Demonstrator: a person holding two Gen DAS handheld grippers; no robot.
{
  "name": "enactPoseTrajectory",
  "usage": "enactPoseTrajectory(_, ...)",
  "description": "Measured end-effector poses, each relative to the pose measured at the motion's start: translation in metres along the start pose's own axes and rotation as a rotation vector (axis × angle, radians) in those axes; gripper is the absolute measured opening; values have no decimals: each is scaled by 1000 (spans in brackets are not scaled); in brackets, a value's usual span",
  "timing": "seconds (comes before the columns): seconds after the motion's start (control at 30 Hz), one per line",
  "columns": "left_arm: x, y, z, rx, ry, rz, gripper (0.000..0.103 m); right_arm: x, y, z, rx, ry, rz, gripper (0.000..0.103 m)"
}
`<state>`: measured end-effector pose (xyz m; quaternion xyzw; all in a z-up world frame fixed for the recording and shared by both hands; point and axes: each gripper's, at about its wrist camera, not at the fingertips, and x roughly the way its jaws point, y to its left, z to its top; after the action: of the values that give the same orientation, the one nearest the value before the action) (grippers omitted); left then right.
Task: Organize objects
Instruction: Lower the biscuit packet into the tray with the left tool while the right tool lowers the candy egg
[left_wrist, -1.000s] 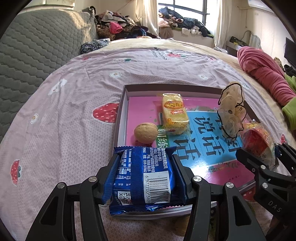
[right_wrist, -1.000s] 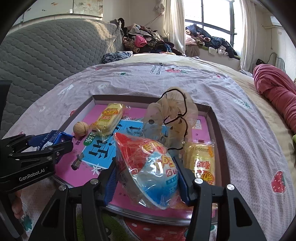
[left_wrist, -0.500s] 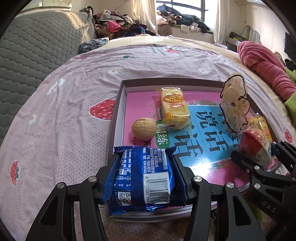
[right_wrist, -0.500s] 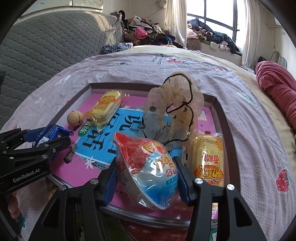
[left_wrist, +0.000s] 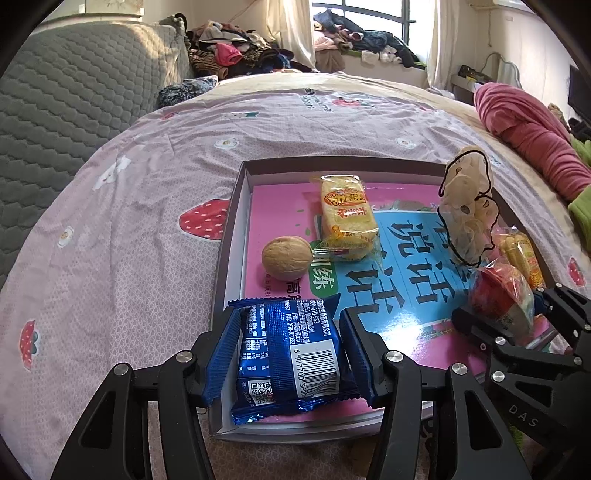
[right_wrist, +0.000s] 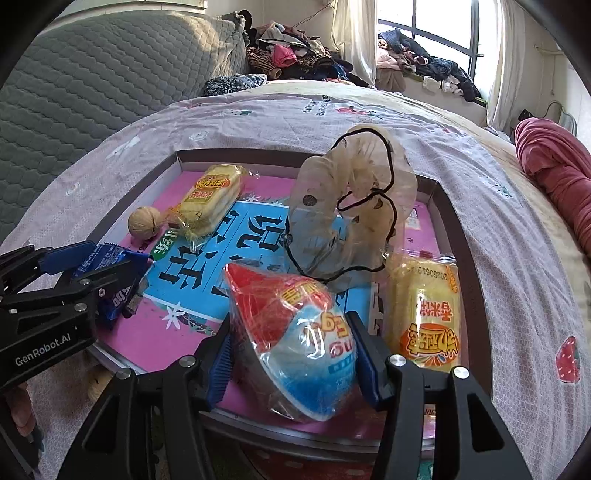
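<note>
Seen along the left gripper (left_wrist: 288, 354), its blue pads were pressed against both sides of a blue snack packet (left_wrist: 290, 354), barcode side up, held over the near left corner of the shallow box (left_wrist: 236, 221) that sat on the strawberry-print bedspread (left_wrist: 129, 221). I judged the packet was carried flat like that so it could be lowered straight onto the box floor. Inside the box, past the packet, a walnut (left_wrist: 286, 257) lay touching a yellow wrapped cake (left_wrist: 347, 218) with an orange label I could not read. Under them, lining the box floor, was a pink and blue book cover (left_wrist: 399, 280) printed with large Chinese characters. A crumpled gauzy pouch with a black cord (left_wrist: 467, 206) stood toward the box's right side.

Along the right gripper (right_wrist: 291, 350), the pads clamped a plastic-wrapped cup (right_wrist: 291, 332), red on top and blue and white below, tipped on its side above the box's near edge. Its printing was too wrinkled to make out. Just right of it in the box lay a second yellow cake packet (right_wrist: 424, 314), its date code only partly legible. The left gripper's body, at the box's near left corner, carried the words "GenRobot.AI". Both snacks seemed meant for the box, gathered with the rest.
</note>
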<state>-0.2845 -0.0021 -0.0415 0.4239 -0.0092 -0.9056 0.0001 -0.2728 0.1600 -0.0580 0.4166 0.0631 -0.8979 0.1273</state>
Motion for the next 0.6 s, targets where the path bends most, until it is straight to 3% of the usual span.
enactPoseTrajectory(0.2, -2, 2, 1, -7, 0, -13, 70, 0, 1, 0, -8, 0, -9, 59)
enactPoseTrajectory(0.6, -16, 2, 4, -8, -19, -20, 75, -7, 4, 4, -22, -19, -25, 71)
